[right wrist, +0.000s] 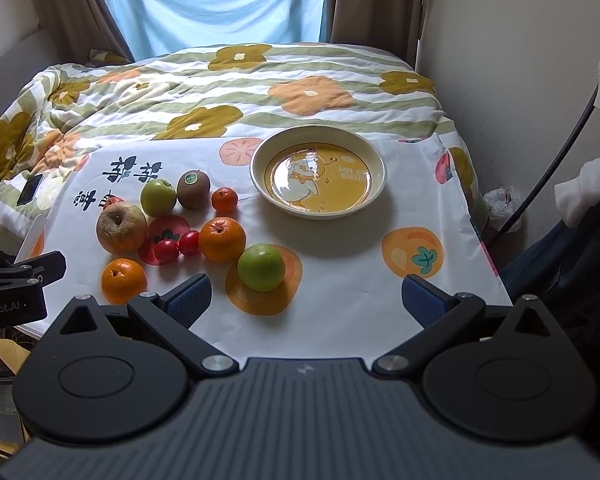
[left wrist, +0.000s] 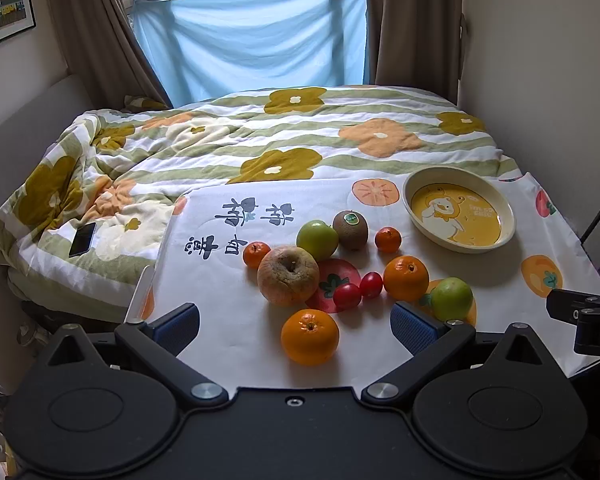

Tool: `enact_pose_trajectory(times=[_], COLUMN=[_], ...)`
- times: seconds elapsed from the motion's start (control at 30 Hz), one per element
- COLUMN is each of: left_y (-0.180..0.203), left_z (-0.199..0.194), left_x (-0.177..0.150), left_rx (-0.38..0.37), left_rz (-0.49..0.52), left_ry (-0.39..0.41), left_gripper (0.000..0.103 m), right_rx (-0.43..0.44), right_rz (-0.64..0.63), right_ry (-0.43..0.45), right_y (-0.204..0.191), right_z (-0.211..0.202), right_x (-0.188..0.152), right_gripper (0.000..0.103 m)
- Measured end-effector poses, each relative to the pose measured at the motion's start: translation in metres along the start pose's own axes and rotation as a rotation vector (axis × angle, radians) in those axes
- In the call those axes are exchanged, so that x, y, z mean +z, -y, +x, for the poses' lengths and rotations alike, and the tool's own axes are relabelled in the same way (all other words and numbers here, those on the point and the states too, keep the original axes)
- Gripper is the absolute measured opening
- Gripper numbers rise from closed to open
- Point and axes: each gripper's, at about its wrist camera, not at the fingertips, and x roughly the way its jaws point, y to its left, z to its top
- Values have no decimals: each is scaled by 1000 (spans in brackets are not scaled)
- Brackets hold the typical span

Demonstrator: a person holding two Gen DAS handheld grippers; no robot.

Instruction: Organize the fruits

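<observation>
Several fruits lie loose on a white printed cloth [left wrist: 228,344]: a big wrinkled apple [left wrist: 288,275], two green apples [left wrist: 317,239] [left wrist: 452,299], a kiwi [left wrist: 350,229], oranges [left wrist: 309,337] [left wrist: 405,278], two small mandarins [left wrist: 256,254] [left wrist: 388,239] and two cherry tomatoes [left wrist: 358,290]. A cream plate with a yellow duck picture [left wrist: 420,222] [right wrist: 260,184] stands empty at the back right. My left gripper [left wrist: 296,326] is open, the near orange between its fingers' line. My right gripper [right wrist: 306,300] is open and empty, just behind the near green apple [right wrist: 261,267].
The cloth lies on a bed with a flowered quilt [left wrist: 220,140]. A black phone [left wrist: 82,239] rests on the quilt at the left. A wall runs along the right, curtains and a window stand at the back. A person's white sleeve [right wrist: 588,196] shows at the right.
</observation>
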Motion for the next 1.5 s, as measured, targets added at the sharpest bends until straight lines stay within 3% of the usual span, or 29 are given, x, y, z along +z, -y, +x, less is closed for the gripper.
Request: enact_pose_trajectory(times=[1.5], left_y=[6], left_z=[2], left_x=[-2], left_rx=[-19], left_rz=[-2], left_ry=[-2], left_gripper=[103], right_rx=[2], right_rz=[5], right_ry=[7], right_y=[-9], right_z=[-7], right_x=[7], right_gripper=[103])
